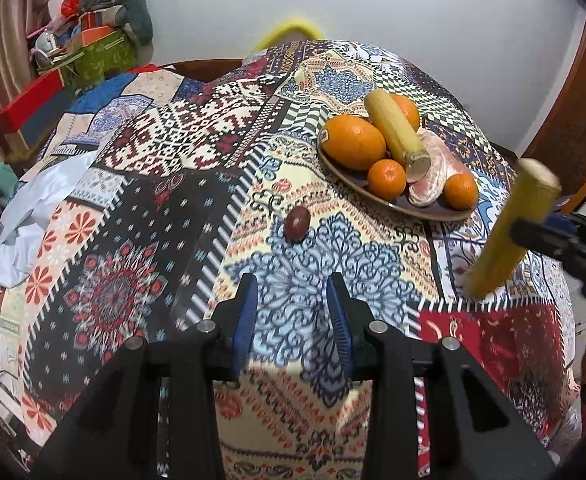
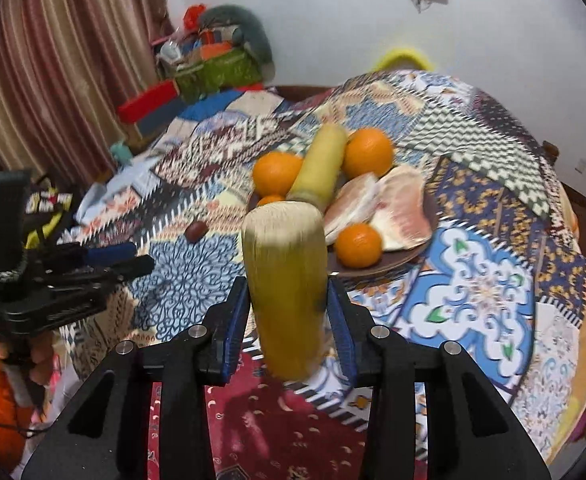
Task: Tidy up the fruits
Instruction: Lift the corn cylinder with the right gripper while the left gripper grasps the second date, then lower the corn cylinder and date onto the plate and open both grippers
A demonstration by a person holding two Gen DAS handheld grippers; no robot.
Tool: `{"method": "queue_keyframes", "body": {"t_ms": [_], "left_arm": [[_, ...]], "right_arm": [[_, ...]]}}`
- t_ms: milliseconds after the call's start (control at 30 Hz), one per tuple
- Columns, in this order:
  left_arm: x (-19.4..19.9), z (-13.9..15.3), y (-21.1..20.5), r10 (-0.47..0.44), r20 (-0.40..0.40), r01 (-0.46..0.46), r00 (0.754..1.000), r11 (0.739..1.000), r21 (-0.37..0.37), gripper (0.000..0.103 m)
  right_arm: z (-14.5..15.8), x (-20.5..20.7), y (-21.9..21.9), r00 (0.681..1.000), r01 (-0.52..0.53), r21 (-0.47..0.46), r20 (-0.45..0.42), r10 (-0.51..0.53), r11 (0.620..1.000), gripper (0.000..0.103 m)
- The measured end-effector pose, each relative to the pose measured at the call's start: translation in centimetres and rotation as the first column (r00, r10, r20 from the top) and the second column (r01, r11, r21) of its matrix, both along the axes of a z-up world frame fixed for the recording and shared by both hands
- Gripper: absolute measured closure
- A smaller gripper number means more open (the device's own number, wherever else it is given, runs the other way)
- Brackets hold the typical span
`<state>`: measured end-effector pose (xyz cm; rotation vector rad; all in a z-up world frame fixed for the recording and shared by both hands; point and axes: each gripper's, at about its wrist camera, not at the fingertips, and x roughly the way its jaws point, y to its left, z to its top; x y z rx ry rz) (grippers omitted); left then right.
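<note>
A brown plate [image 1: 373, 194] on the patterned tablecloth holds several oranges [image 1: 353, 142], a yellow cane piece [image 1: 395, 128] and pale pomelo segments [image 1: 433, 168]; the plate also shows in the right wrist view [image 2: 373, 268]. A small dark red fruit [image 1: 296, 224] lies on the cloth left of the plate, ahead of my left gripper [image 1: 293, 300], which is open and empty. My right gripper [image 2: 287, 300] is shut on a second yellow cane piece [image 2: 285, 280], held tilted above the cloth just in front of the plate; it also shows in the left wrist view [image 1: 509, 232].
The patterned cloth [image 1: 153, 220] covers a round table. Boxes and clutter [image 1: 89, 52] are piled at the back left by a striped curtain [image 2: 53, 80]. A white wall stands behind; a wooden door frame [image 1: 573, 120] is at the right.
</note>
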<state>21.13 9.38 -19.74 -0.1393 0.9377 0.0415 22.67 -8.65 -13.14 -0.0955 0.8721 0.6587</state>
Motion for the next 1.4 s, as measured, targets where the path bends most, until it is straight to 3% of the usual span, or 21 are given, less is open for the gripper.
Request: {"method": "queue_keyframes", "body": {"t_ms": [433, 667, 800, 1133, 1400], "left_arm": [[5.0, -1.1, -0.6, -0.029, -0.014, 0.03, 0.999, 0.998, 0.053, 0.068], [5.8, -2.7, -0.5, -0.02, -0.033, 0.023, 0.999, 0.996, 0.09, 0.075], [5.8, -2.7, -0.4, -0.031, -0.025, 0.033, 0.999, 0.997, 0.069, 0.086], [5.7, -2.3, -0.6, -0.038, -0.019, 0.04, 0.999, 0.997, 0.066, 0.087], [6.3, -0.2, -1.7, -0.068, 0.034, 0.065, 0.997, 0.996, 0.068, 0.087]], "right_arm": [[1.0, 1.8, -3.1, 0.996, 0.089, 0.054, -0.003, -0.089, 0.995, 0.068], [1.1, 2.5, -3.9, 0.994, 0.105, 0.055, 0.001, -0.105, 0.993, 0.068], [1.2, 2.8, -4.0, 0.994, 0.109, 0.05, 0.009, -0.109, 0.993, 0.068], [1.8, 3.6, -4.7, 0.99, 0.134, 0.044, 0.036, -0.136, 0.99, 0.068], [2.2, 4.9, -4.4, 0.989, 0.135, 0.039, 0.056, -0.137, 0.99, 0.067]]}}
